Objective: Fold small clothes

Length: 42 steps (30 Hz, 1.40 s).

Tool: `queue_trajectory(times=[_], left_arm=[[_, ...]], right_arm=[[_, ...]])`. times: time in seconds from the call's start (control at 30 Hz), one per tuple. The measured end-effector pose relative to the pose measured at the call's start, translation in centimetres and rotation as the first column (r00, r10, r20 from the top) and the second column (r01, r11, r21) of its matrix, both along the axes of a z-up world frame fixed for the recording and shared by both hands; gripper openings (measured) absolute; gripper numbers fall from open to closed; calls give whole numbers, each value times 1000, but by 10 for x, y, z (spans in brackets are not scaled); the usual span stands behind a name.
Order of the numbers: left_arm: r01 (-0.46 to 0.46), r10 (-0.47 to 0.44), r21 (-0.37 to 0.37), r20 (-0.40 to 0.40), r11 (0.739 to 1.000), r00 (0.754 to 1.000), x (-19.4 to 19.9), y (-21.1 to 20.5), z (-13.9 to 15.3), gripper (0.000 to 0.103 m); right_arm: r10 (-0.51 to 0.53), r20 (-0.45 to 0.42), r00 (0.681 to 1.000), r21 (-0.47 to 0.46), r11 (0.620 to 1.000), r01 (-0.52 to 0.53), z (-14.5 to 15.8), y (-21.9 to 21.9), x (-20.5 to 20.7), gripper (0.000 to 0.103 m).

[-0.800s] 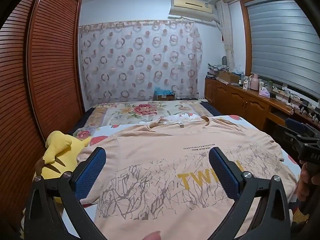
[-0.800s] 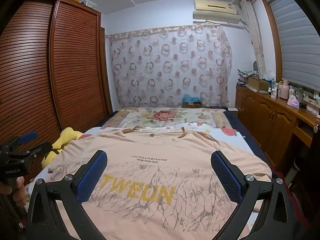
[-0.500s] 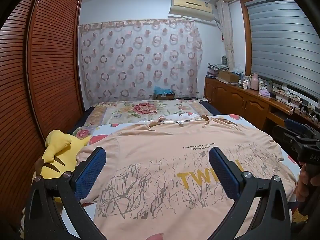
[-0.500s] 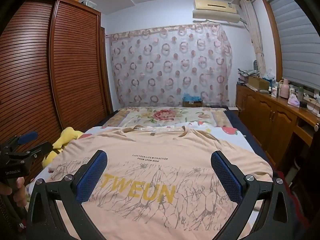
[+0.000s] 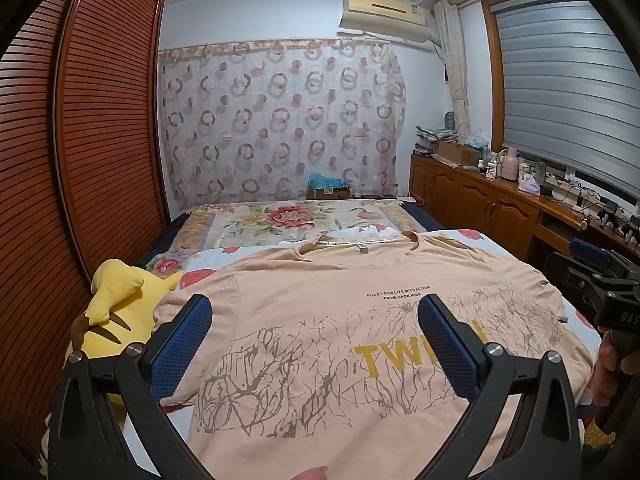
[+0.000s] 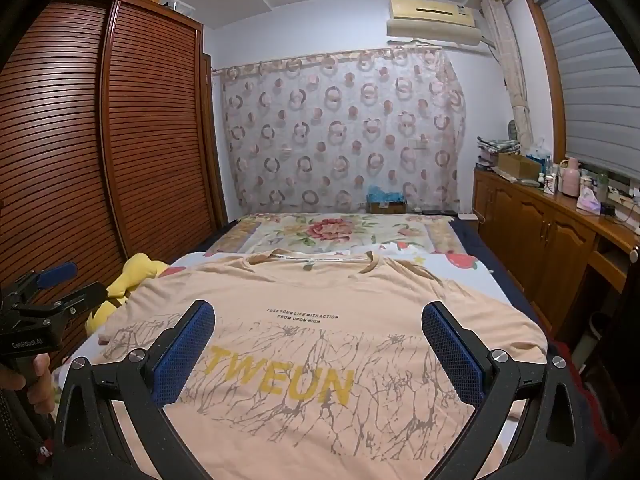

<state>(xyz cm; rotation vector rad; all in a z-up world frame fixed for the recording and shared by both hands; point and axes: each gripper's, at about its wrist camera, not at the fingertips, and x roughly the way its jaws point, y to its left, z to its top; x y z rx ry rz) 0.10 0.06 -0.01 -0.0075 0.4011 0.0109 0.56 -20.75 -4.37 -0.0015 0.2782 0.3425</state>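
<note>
A peach T-shirt [image 5: 320, 312] [image 6: 320, 296] with yellow lettering and a grey crackle print lies flat and spread out on the bed, collar toward the far end. My left gripper [image 5: 314, 320] hovers open above the shirt's left half, nothing between its blue pads. My right gripper [image 6: 318, 326] hangs open over the shirt's middle, also holding nothing. Each gripper shows at the edge of the other's view, held by a hand: the right one [image 5: 600, 280] at the far right, the left one [image 6: 44, 296] at the far left.
A yellow plush toy [image 5: 116, 312] lies at the bed's left edge beside the slatted wardrobe [image 5: 80, 160]. A floral quilt [image 5: 288, 220] covers the far end of the bed. A wooden sideboard [image 5: 500, 204] with clutter runs along the right wall under the window.
</note>
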Motion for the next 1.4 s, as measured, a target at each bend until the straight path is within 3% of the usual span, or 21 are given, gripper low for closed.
queue_trajectory(times=[1.4], left_arm=[[-2,2,0,-7,1000,1000,-3,-3,-4,103]], right_arm=[[0,2,1000,5,1000,0,-2,3,1,103]])
